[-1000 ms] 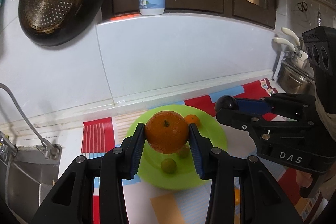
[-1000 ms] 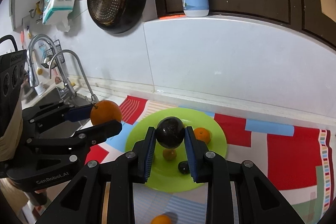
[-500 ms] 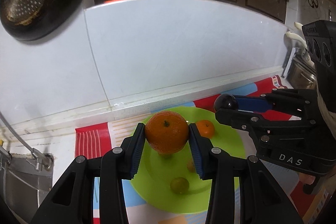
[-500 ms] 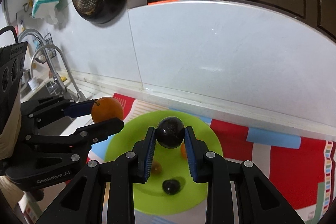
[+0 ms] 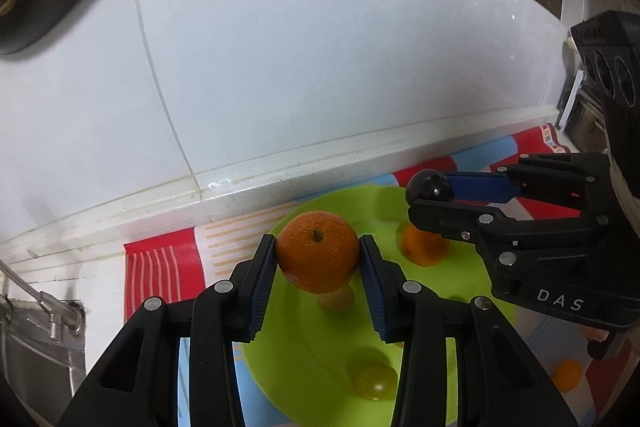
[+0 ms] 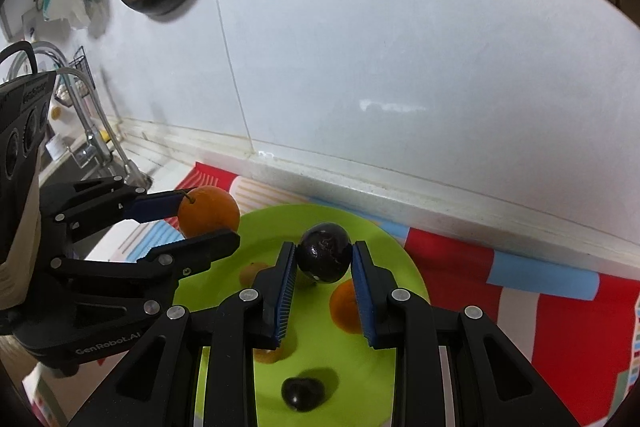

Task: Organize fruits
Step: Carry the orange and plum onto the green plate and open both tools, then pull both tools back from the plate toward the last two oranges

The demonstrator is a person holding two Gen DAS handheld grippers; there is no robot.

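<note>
left wrist view: left gripper is clamped on a round orange citrus fruit w/ a short stem, blue ribbed pads pressing its two sides at about the widest part. fruit hangs above the near-left part of the round lime-green plastic plate, not touching it. on the plate: a small orange mandarin, a yellow-green small fruit, and another small yellowish one partly hidden under the held fruit. right gripper comes in from the right, pinching a dark, glossy round fruit. one more small orange fruit lies off the plate on the red/blue patterned mat.

right wrist view: right gripper grips the dark fruit at its middle, above the plate. a second small dark fruit sits on the plate near the front. left gripper w/ the orange is at the plate's left edge.

handling, as a guess: the orange looks firm, moderately heavy, peel a bit grippy, so a side grip at the equator suits it; it will roll once let go, so set it low. dark fruit looks smooth-skinned, prob. slippery and easier to bruise, so light squeeze.
</note>
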